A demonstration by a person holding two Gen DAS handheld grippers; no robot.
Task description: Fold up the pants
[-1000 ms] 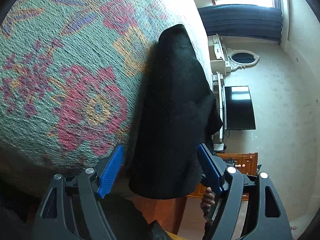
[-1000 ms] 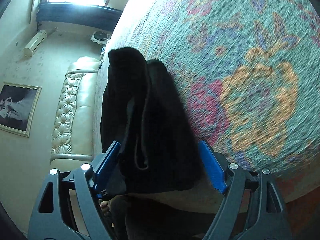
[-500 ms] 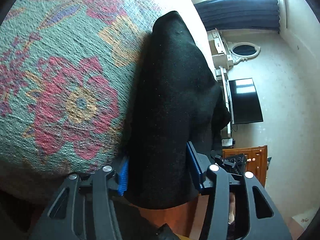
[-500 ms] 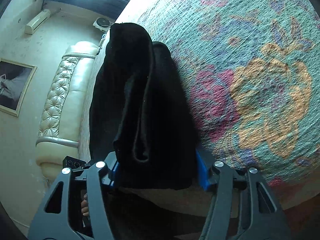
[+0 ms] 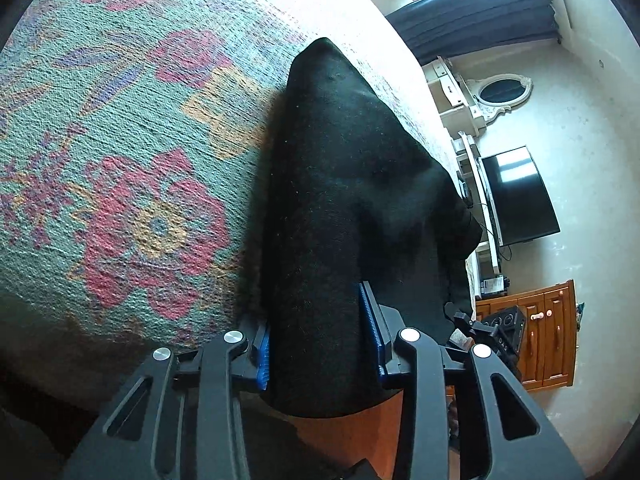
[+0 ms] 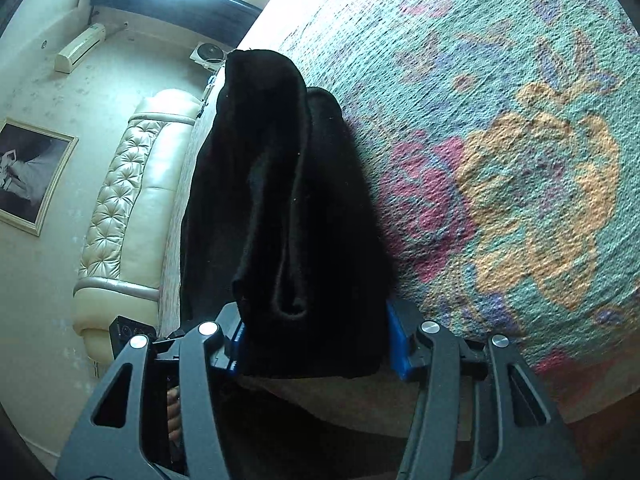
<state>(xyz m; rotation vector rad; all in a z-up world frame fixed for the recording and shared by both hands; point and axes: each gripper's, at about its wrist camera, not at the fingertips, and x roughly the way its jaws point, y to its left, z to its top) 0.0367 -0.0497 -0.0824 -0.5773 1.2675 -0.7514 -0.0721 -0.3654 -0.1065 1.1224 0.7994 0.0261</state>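
Observation:
The black pants lie folded lengthwise on a floral green bedspread, their near end hanging over the bed's front edge. My left gripper is shut on that near end, blue pads pressed on both sides of the cloth. In the right wrist view the pants show as stacked layers with a fold edge. My right gripper is shut on the near end of the layers. The far end of the pants rests on the bed.
The bedspread spreads wide beside the pants. A dark TV and a wooden cabinet stand by the wall. A cream tufted headboard and a framed picture show in the right wrist view.
Both grippers went from open around the pants' near end to closed on it. Both cameras shifted slightly closer to the cloth.

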